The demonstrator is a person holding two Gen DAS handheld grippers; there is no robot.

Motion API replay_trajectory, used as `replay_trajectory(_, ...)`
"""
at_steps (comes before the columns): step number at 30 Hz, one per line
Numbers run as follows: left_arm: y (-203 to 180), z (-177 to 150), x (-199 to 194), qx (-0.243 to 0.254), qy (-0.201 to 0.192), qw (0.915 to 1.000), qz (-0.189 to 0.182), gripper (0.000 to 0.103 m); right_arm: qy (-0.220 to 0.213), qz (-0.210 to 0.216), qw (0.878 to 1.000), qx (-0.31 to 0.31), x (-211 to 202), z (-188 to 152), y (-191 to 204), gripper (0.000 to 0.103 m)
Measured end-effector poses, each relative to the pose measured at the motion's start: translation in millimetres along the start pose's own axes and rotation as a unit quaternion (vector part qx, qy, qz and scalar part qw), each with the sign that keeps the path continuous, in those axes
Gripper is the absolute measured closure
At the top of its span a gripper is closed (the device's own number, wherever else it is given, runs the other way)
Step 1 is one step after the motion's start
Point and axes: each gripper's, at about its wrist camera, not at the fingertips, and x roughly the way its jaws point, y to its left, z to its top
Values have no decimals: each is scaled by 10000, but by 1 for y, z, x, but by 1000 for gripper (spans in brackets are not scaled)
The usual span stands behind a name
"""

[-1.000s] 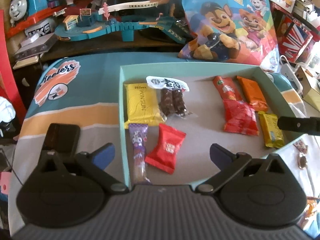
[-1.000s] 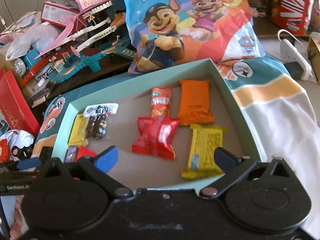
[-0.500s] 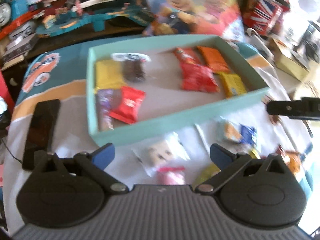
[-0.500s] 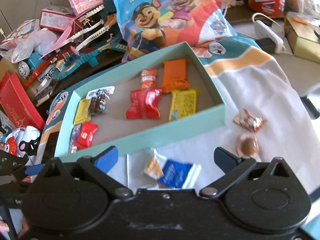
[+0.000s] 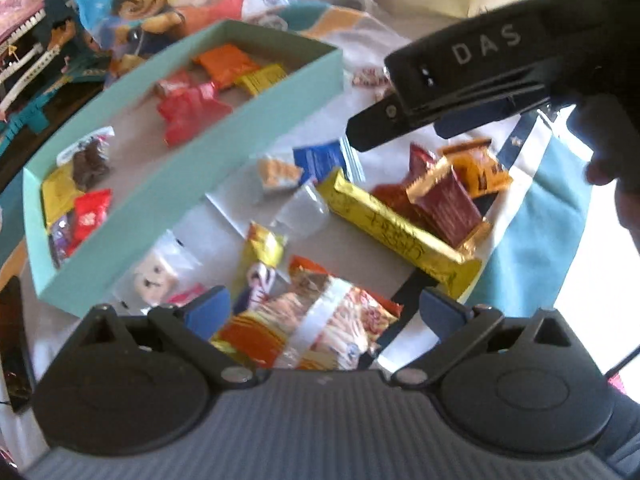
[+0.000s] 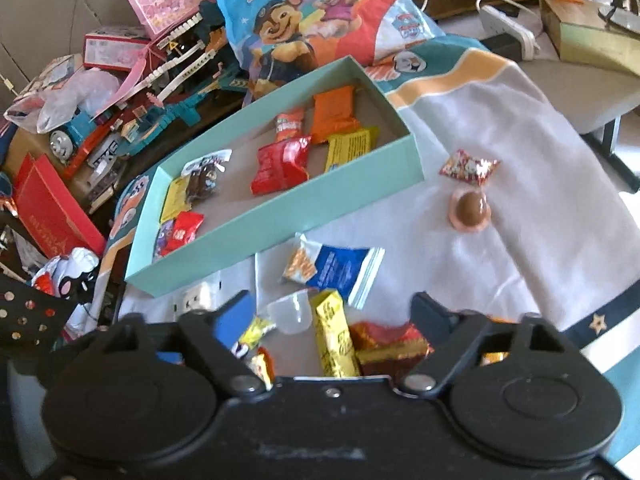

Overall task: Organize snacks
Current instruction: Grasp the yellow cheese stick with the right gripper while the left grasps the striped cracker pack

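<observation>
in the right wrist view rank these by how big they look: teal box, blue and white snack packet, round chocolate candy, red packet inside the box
1. teal box
2. blue and white snack packet and red packet: look alike, unsure
3. round chocolate candy

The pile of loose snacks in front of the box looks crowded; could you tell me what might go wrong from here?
The right gripper is closing over the yellow bar, with the clear cup and red wrapper close beside it; it may pinch a neighbour too. The left gripper hangs open nearby, and the right one crosses its view, so the two could collide.
</observation>
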Motion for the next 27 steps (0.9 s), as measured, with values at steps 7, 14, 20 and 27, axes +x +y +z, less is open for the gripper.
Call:
replay_trajectory(7,25,-12,14,-647,266,9975,-61,54,338,238,9991,-97,9,-17,7,64)
replay_trajectory(14,82,-35,11,-1736,319,9843,45,50,647,-45,9975,-268,33,-30,12,65)
replay_trajectory(20,84,-47,16,-1867,389,9816,17,37,557,-454,9940,-827,47,-38,27,66)
replay_trajectory(27,66,-43,26,-1444,387,9885,202,30,393,-891,9784,-1823,56,-52,53,67)
